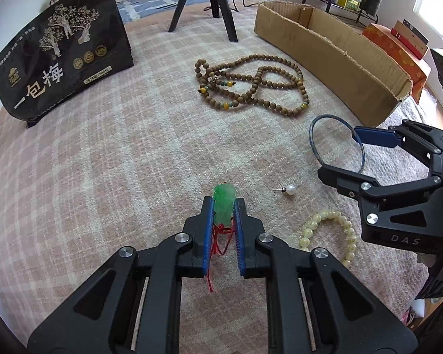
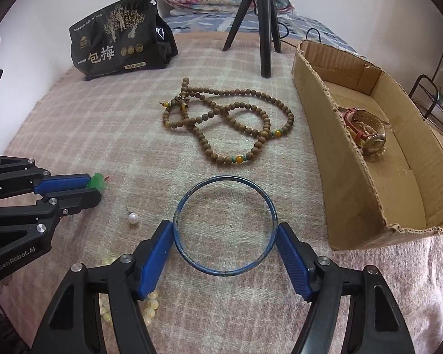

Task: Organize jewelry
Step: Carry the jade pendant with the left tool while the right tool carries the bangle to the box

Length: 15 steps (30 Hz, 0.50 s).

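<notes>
Left wrist view: the left gripper (image 1: 224, 203) is clenched on a green jade pendant (image 1: 224, 203), its blue pads pressing both sides, and a red cord (image 1: 218, 242) trails back between the fingers. The pendant sits over the near middle of the checked blanket (image 1: 103, 147). Just to its right lie a pearl earring (image 1: 289, 190) and a pale bead bracelet (image 1: 339, 230). Farther back, a long brown bead necklace (image 1: 251, 82) is coiled near the blanket's centre. A cardboard box (image 1: 325, 56) runs along the right edge; its inside is hidden here. A black snack bag (image 1: 62, 56) stands at the far left corner, and tripod legs (image 1: 203, 3) stand at the far edge.

Right wrist view: the right gripper (image 2: 225, 236) straddles a blue bangle (image 2: 225, 225) lying flat on the blanket (image 2: 73, 124). The left pad touches its rim; the right pad (image 2: 292, 262) looks to touch the rim as well, though a firm grip cannot be told. The cardboard box (image 2: 354, 206) at the right edge holds a watch (image 2: 369, 135) with a red strap, lying against its near wall, with some pale beads beside it. The left gripper (image 2: 93, 184) shows at the left edge, the green pendant (image 2: 97, 182) at its tips.
</notes>
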Each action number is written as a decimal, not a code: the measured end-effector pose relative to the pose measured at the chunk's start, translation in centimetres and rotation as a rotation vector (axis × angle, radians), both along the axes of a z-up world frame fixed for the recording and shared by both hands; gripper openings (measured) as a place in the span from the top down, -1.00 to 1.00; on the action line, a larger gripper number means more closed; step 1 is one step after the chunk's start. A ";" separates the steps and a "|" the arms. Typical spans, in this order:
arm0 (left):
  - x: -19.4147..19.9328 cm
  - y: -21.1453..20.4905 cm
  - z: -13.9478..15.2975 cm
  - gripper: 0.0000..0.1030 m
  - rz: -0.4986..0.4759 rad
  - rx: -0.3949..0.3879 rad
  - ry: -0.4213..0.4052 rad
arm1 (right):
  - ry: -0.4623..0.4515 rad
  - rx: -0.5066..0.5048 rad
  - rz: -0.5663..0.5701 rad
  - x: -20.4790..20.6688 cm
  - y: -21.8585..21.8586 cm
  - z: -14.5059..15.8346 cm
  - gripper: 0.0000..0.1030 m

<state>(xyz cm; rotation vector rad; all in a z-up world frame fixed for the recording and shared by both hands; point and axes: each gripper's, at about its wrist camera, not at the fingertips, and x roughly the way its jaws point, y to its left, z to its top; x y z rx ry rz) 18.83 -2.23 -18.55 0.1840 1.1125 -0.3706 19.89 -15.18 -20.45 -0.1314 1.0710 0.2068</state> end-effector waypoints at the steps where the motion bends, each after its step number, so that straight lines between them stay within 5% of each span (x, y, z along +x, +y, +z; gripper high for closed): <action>1: -0.1 0.0 0.2 0.77 0.004 -0.001 -0.004 | -0.003 0.003 0.005 -0.2 0.0 0.3 -0.41; 15: -1.9 0.6 5.1 0.77 0.077 -0.072 -0.088 | -0.064 0.051 0.021 -3.4 -1.0 5.5 -0.41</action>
